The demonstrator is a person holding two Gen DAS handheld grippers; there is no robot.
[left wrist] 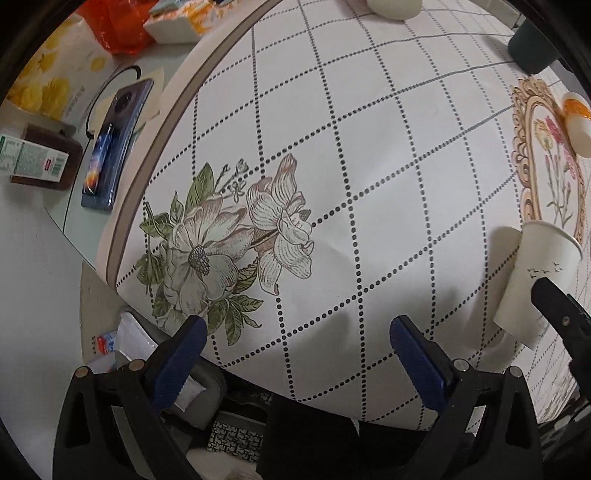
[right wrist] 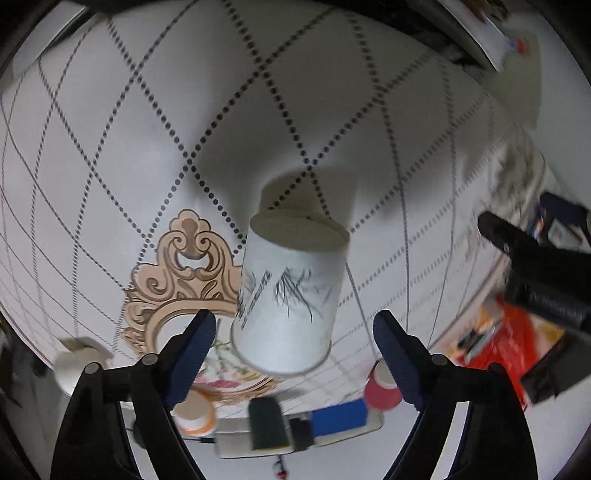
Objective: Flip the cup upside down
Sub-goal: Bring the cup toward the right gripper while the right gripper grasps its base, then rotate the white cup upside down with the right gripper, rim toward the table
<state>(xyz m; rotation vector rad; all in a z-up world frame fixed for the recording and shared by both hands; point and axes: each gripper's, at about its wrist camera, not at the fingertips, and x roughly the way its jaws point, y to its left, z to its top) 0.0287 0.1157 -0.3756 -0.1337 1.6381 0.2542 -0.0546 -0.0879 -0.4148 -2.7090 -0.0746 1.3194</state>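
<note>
A white paper cup (right wrist: 286,299) with a dark brush-stroke print is between the blue pads of my right gripper (right wrist: 295,338). In the right wrist view its flat base points away from the camera. The jaws stand wide and I cannot tell whether the pads touch it. The same cup (left wrist: 535,273) shows at the right edge of the left wrist view, on the white tablecloth (left wrist: 332,147), with the other gripper's black finger in front of it. My left gripper (left wrist: 297,345) is open and empty above the tablecloth near its front edge.
A flower print (left wrist: 229,236) and an ornate framed print (left wrist: 546,158) mark the cloth. A phone (left wrist: 110,147), small boxes (left wrist: 33,158) and an orange bag (left wrist: 118,26) lie left of the table. A dark cup (left wrist: 532,44), an orange-and-white cup (left wrist: 578,122) and a red cup (right wrist: 382,387) stand around.
</note>
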